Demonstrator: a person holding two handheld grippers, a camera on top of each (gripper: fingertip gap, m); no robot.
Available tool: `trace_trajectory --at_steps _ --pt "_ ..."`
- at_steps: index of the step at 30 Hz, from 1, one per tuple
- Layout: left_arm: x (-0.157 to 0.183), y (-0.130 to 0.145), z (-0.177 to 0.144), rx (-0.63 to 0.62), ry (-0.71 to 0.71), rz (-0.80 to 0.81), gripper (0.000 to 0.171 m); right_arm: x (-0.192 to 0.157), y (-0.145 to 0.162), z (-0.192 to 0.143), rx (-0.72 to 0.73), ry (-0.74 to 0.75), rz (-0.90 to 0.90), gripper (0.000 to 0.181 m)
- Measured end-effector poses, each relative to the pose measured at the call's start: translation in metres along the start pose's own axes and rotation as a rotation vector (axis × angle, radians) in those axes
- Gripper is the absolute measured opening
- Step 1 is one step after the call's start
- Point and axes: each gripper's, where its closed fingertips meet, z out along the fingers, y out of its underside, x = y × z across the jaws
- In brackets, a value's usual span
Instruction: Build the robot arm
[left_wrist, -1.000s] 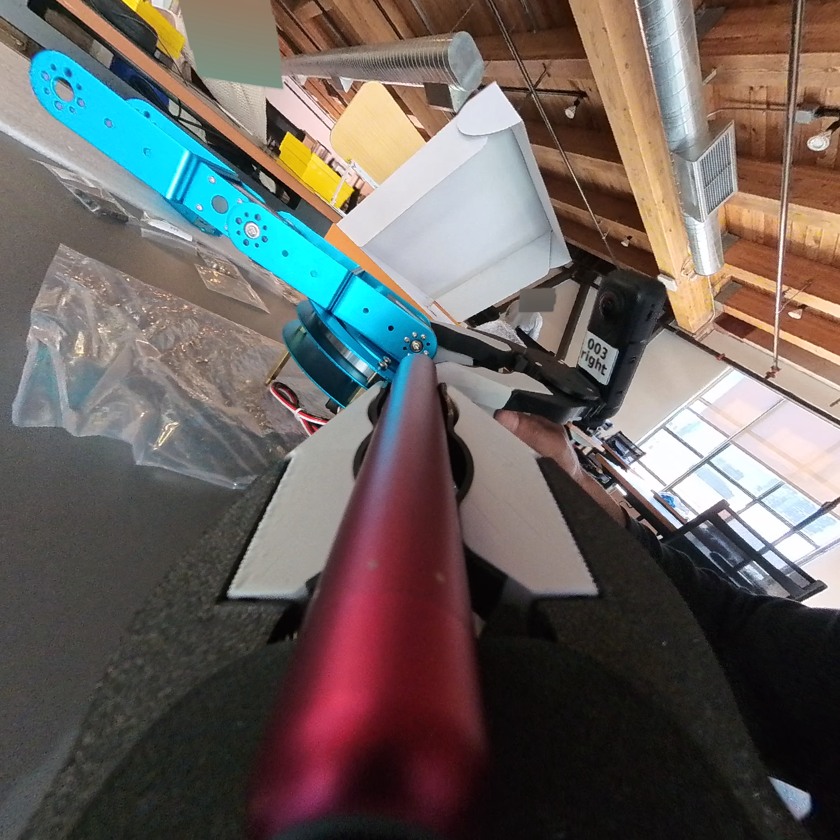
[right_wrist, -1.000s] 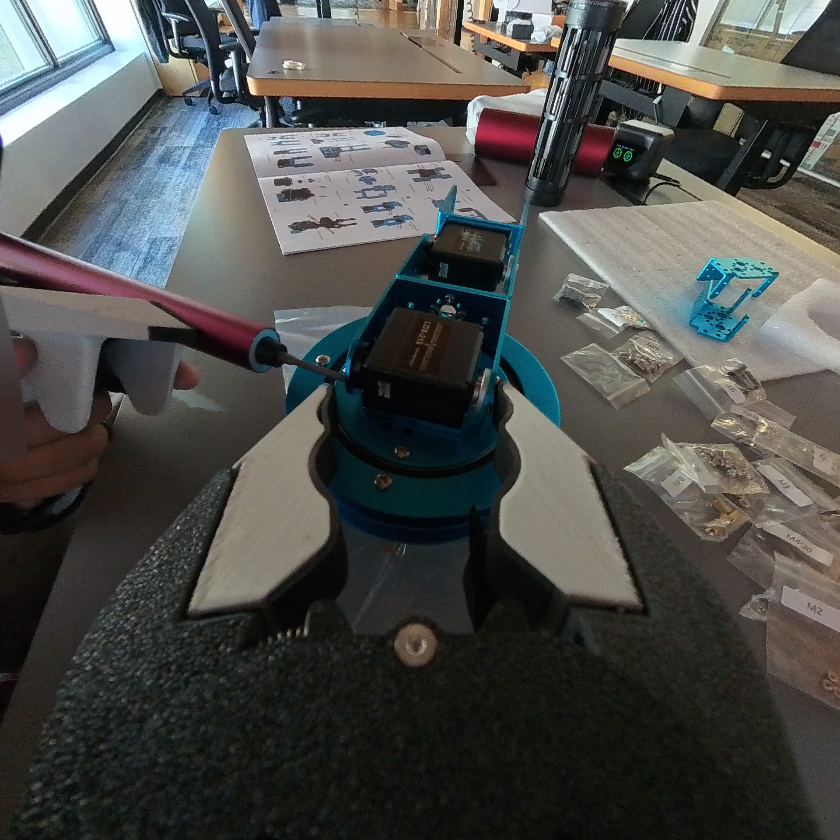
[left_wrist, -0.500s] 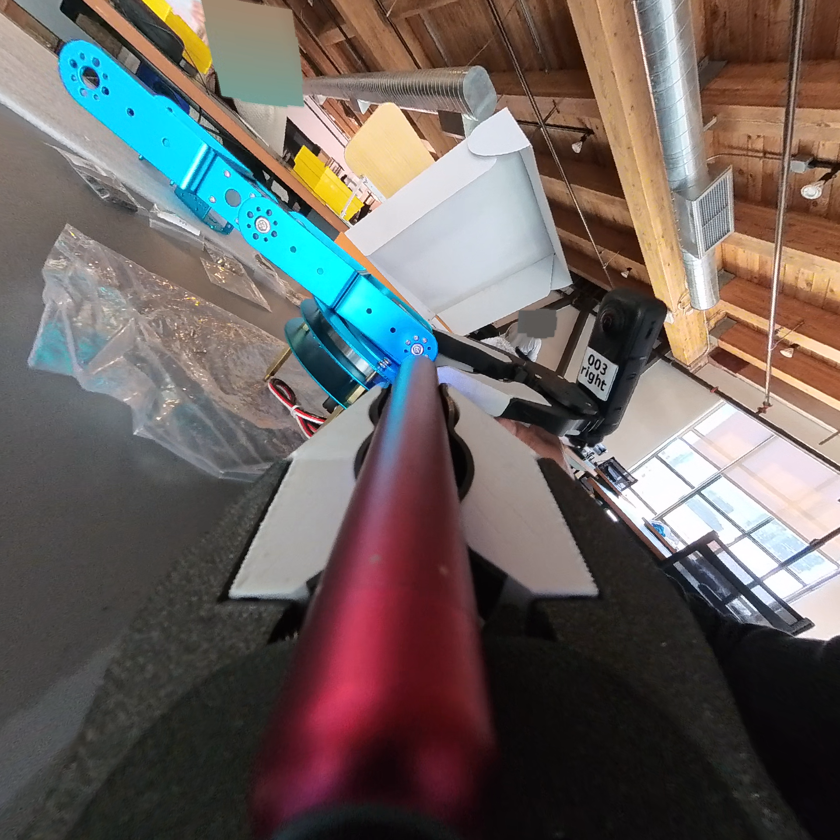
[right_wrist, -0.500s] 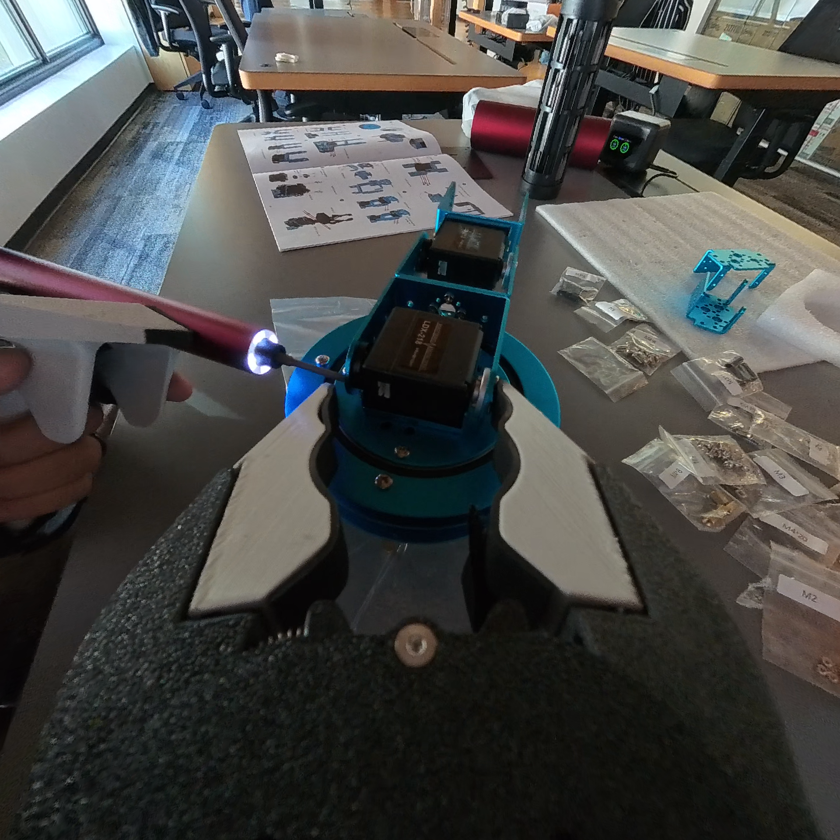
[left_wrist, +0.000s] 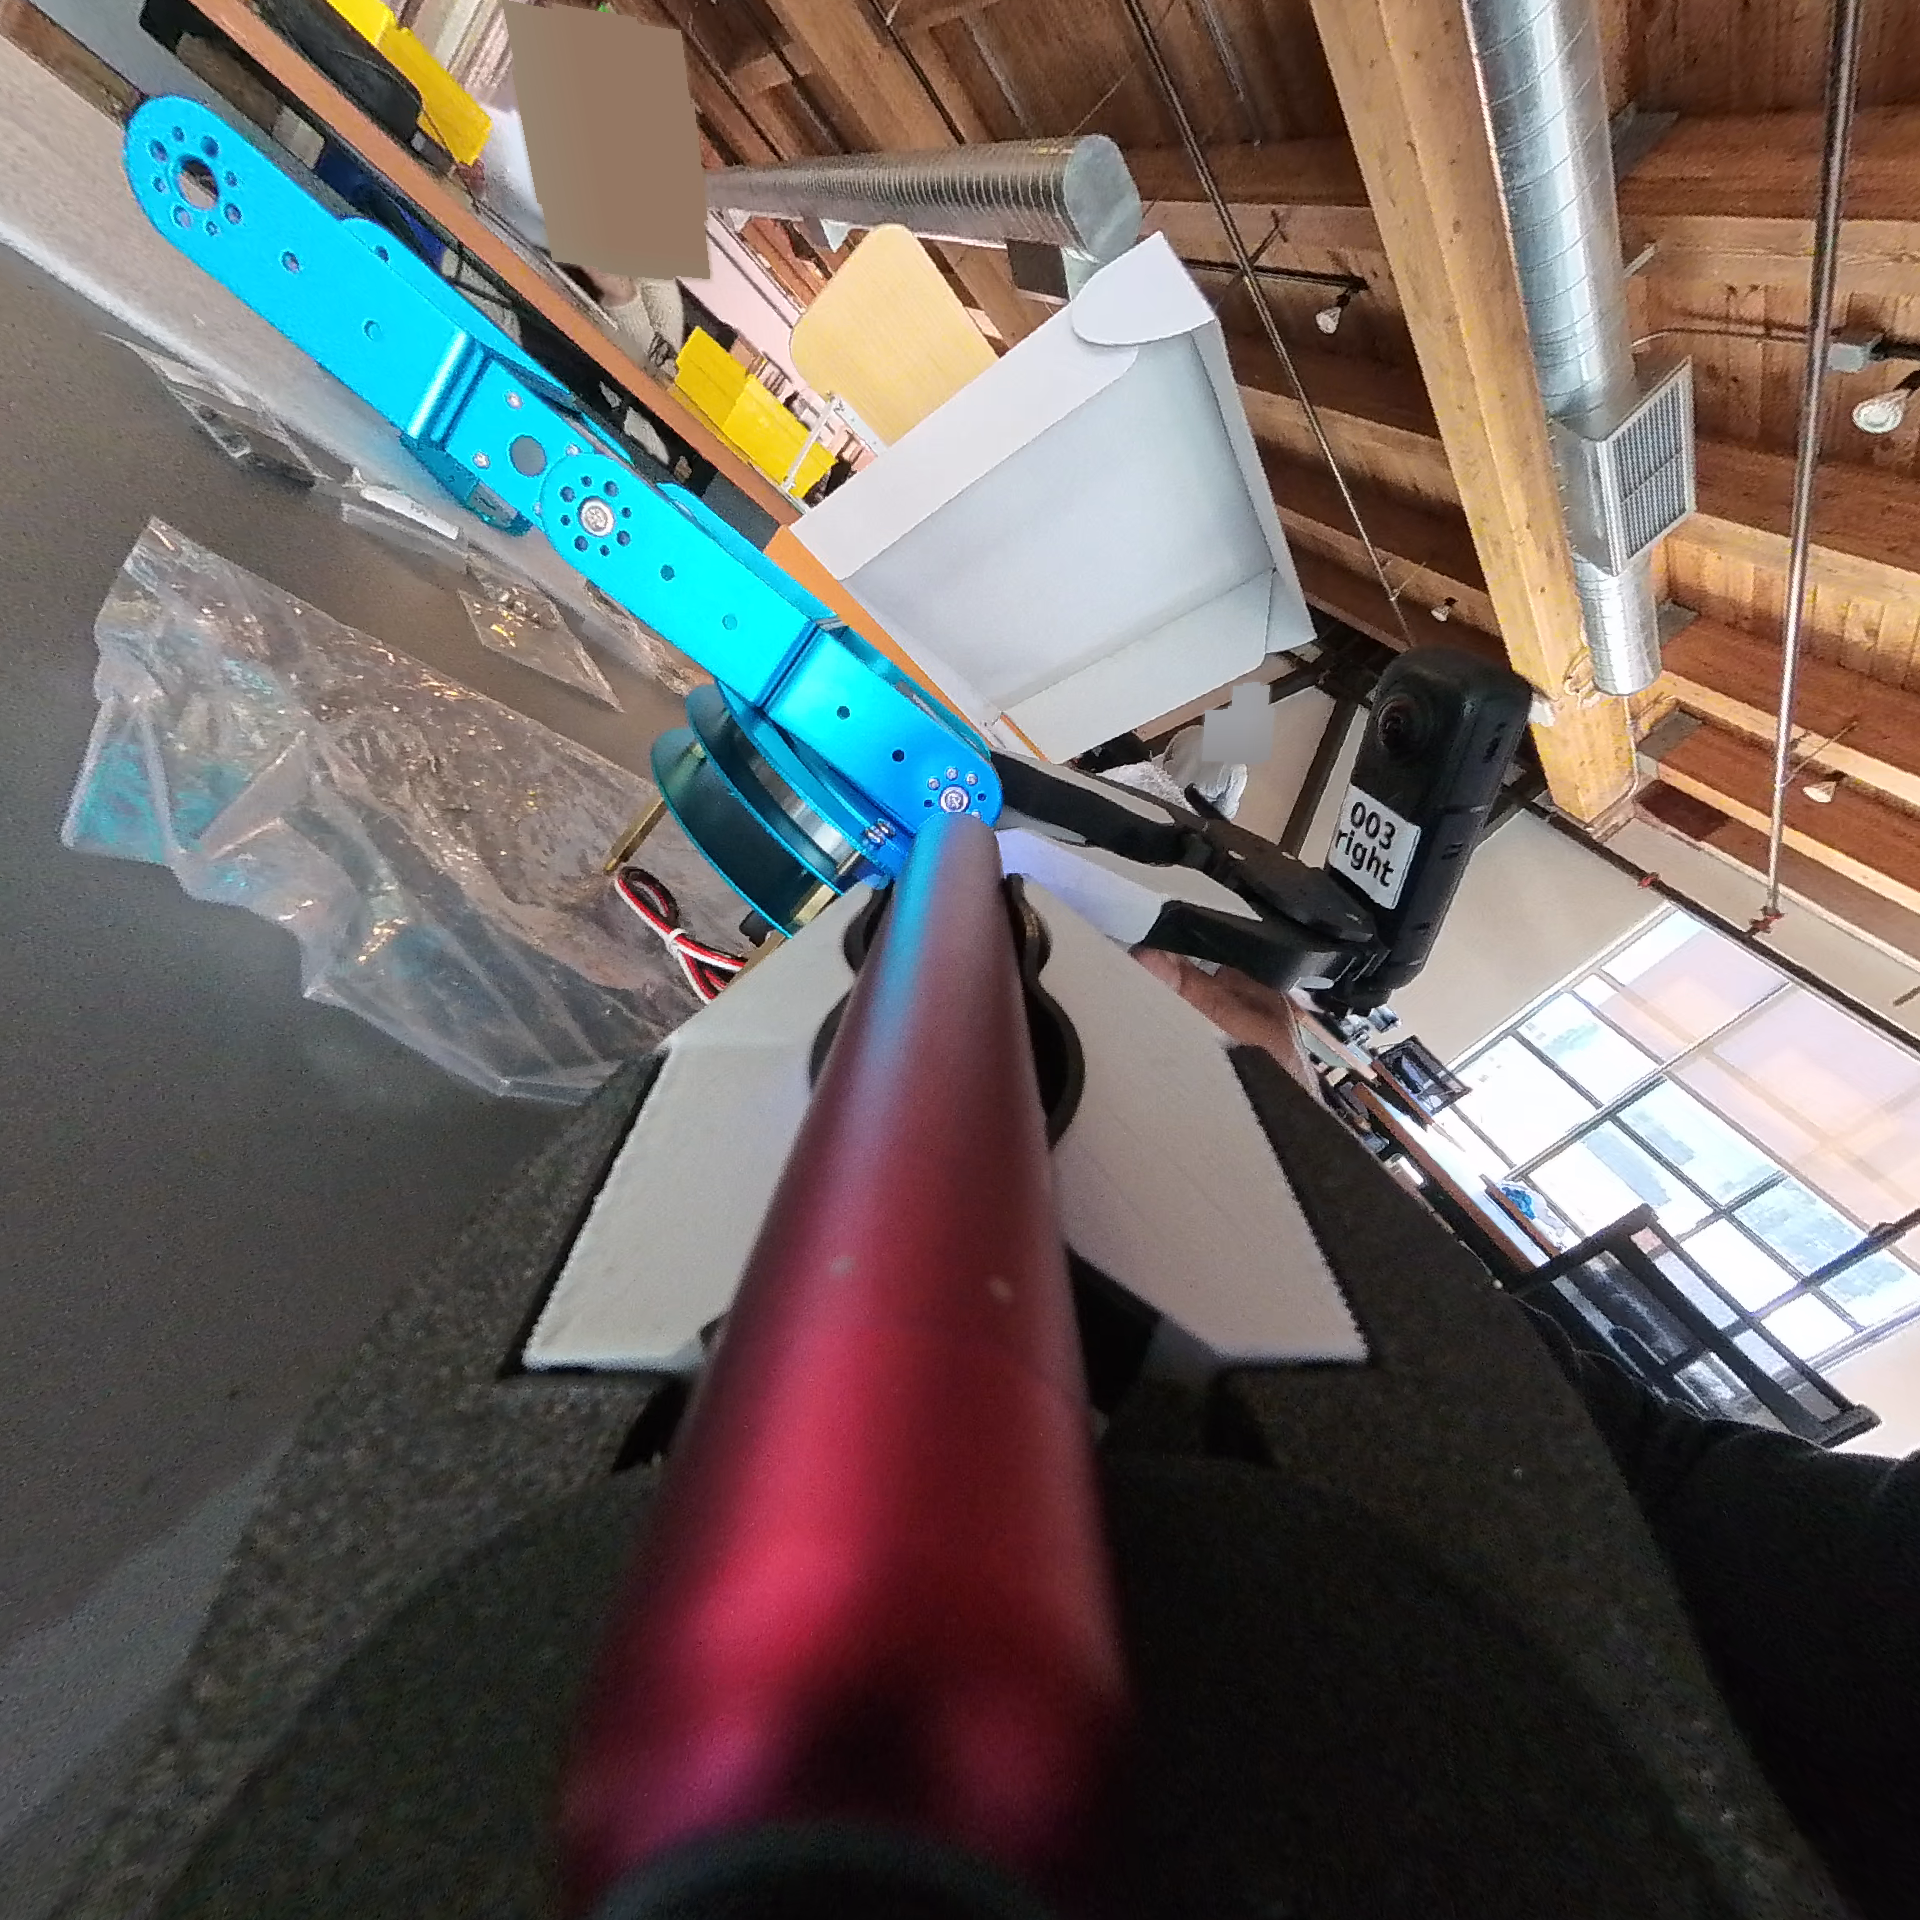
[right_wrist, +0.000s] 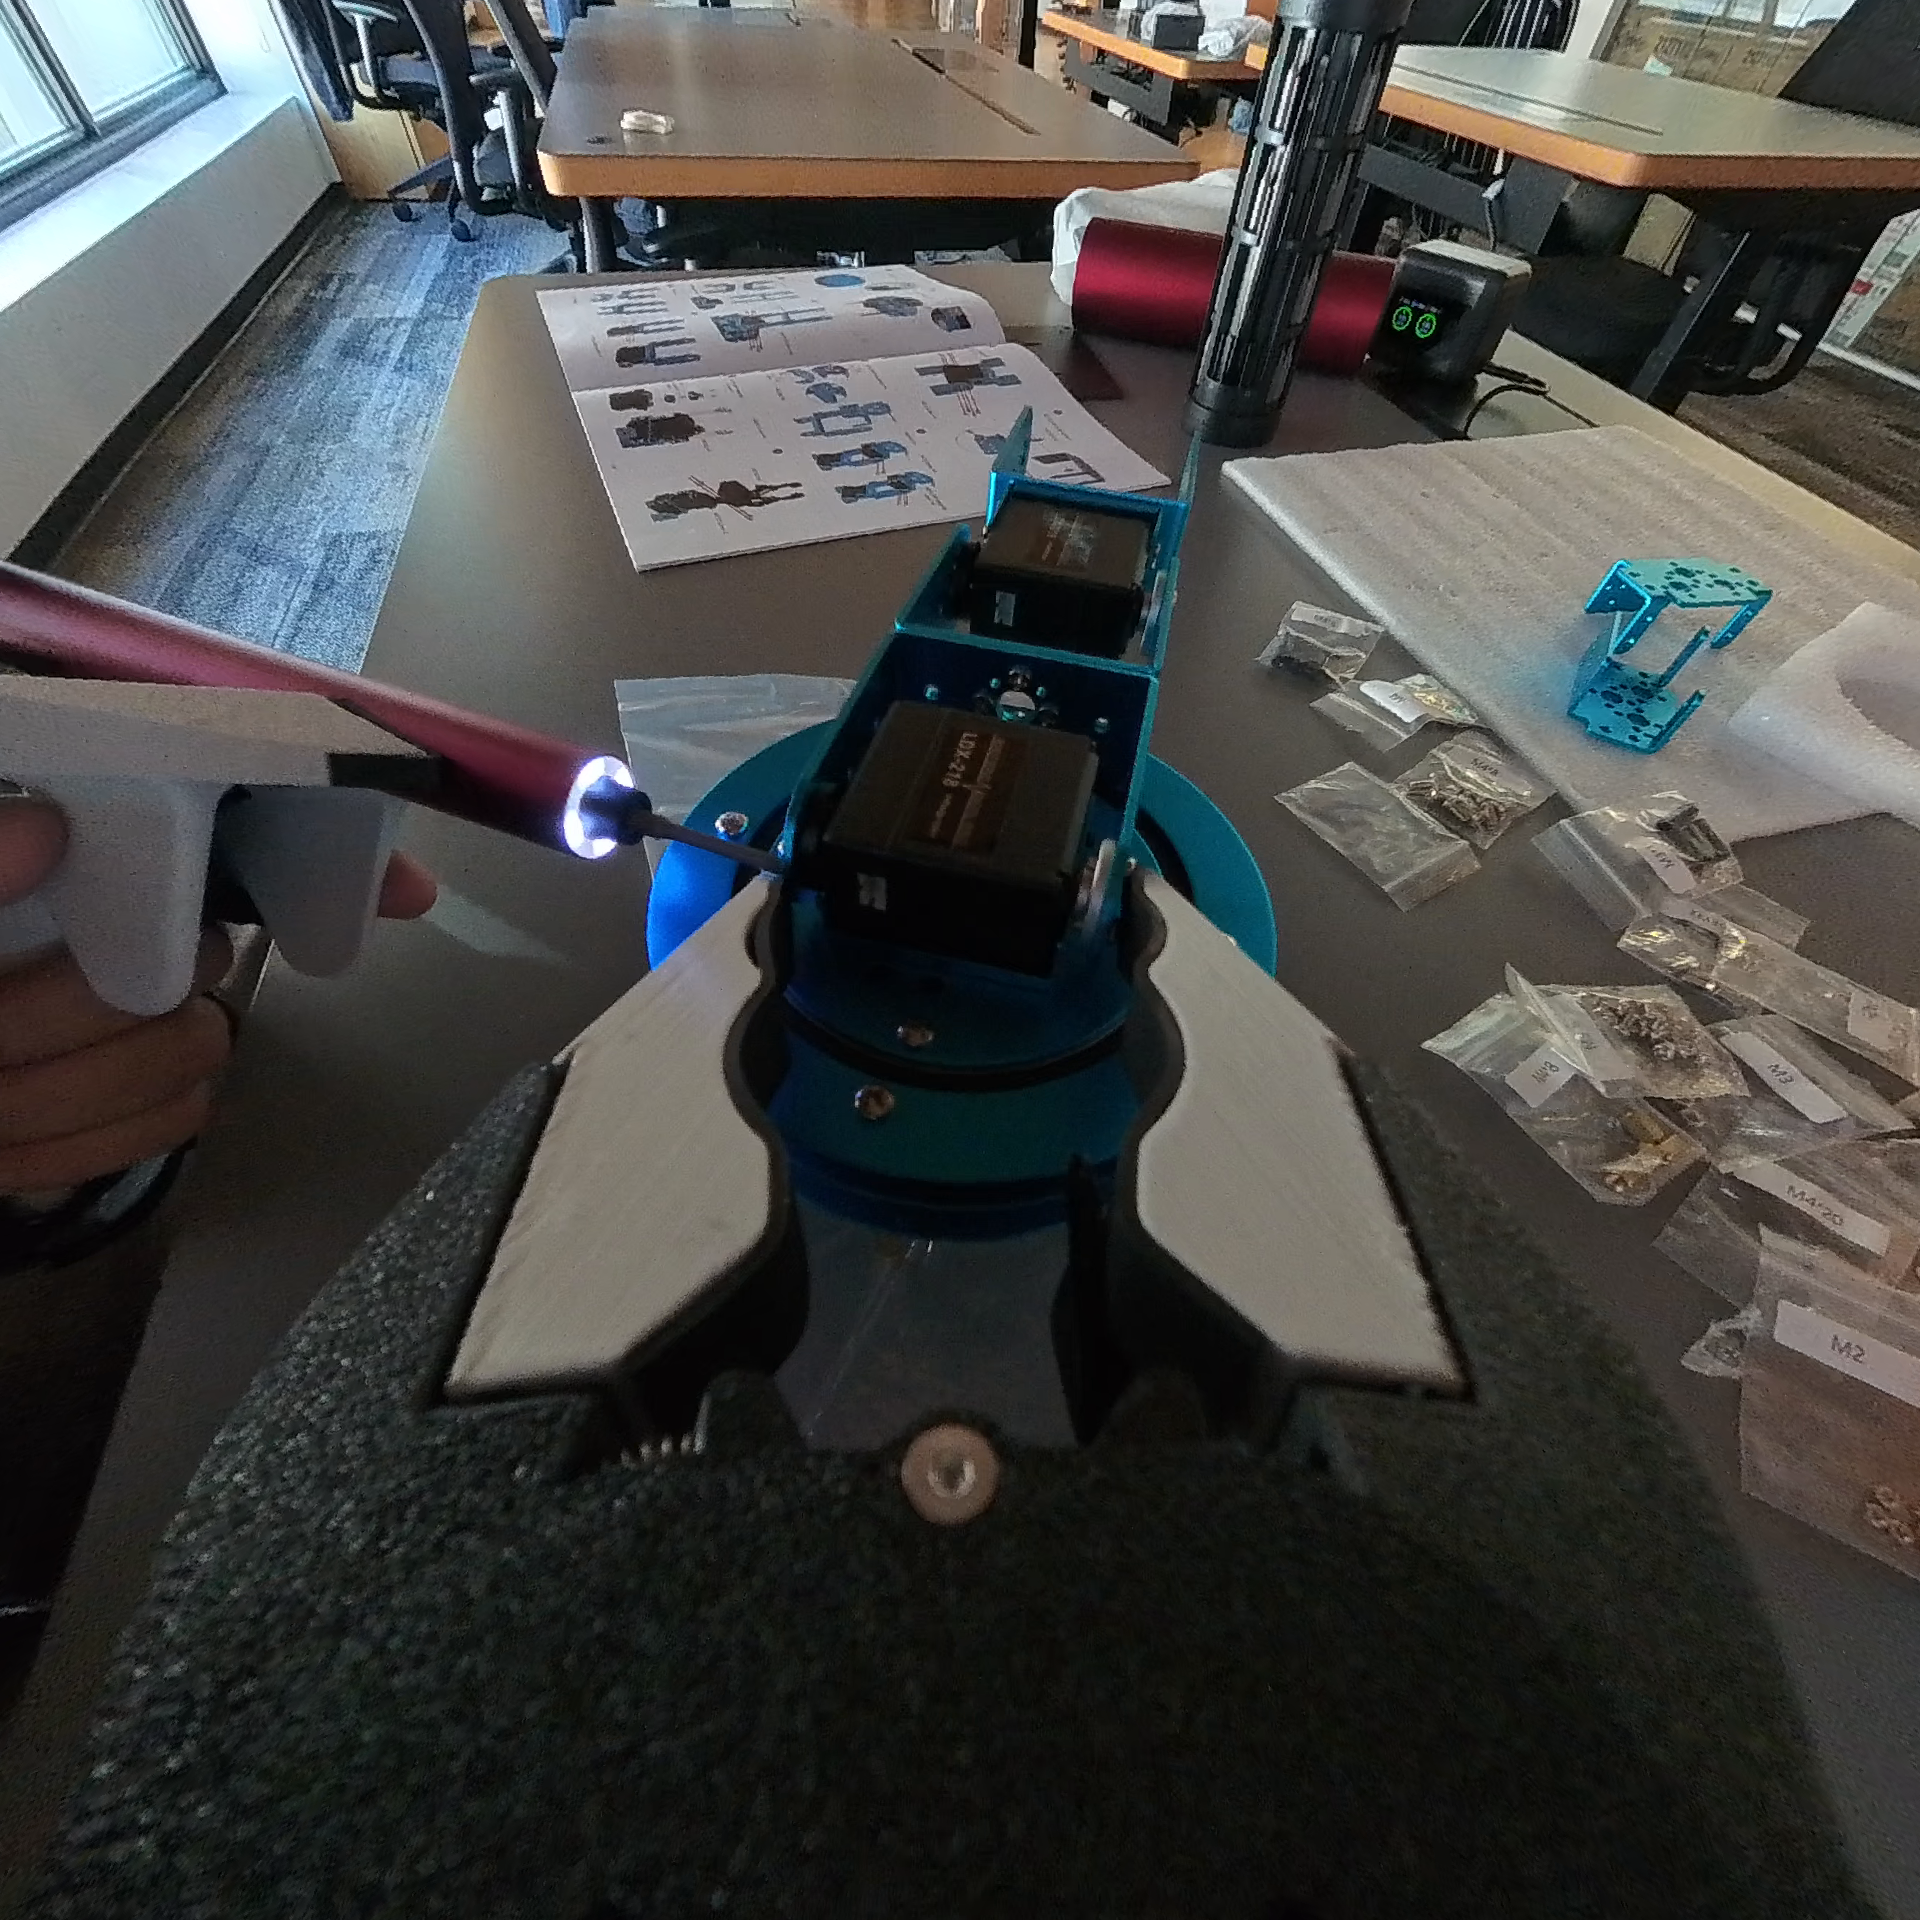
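Observation:
My left gripper (left_wrist: 940, 935) is shut on a red electric screwdriver (left_wrist: 914, 1247). In the right wrist view the screwdriver (right_wrist: 364, 707) comes in from the left with its ring light (right_wrist: 597, 821) lit. Its thin bit touches the left side of a blue metal robot arm (right_wrist: 997, 665), beside a black servo (right_wrist: 956, 821). My right gripper (right_wrist: 951, 904) is shut on the arm's lowest bracket, just above its round blue base (right_wrist: 1195, 831). The arm (left_wrist: 727, 623) lies stretched out along the dark table. A hand holds each gripper.
An open instruction booklet (right_wrist: 831, 416) lies behind the arm. Several small bags of screws (right_wrist: 1558, 1039), a foam sheet (right_wrist: 1507, 540) and a loose blue bracket (right_wrist: 1662, 655) are to the right. A black tower (right_wrist: 1268, 260) stands at the back. A crumpled plastic bag (left_wrist: 312, 831) lies on the far side.
The screwdriver's ring light has come on. The bit stays at the same spot on the bracket's side. The right gripper still grips the arm.

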Motion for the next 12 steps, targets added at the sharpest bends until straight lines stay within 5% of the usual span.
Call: trace_trajectory --at_steps 1,12 --pt "0.0 -0.0001 0.0001 -0.001 0.0 -0.006 0.02 -0.0001 0.0 0.0 -0.001 0.0 0.0 0.063" --pt "-0.0015 -0.0002 0.0013 -0.01 0.013 -0.026 0.021 -0.0002 0.0012 -0.0009 -0.016 -0.008 0.02 0.065"
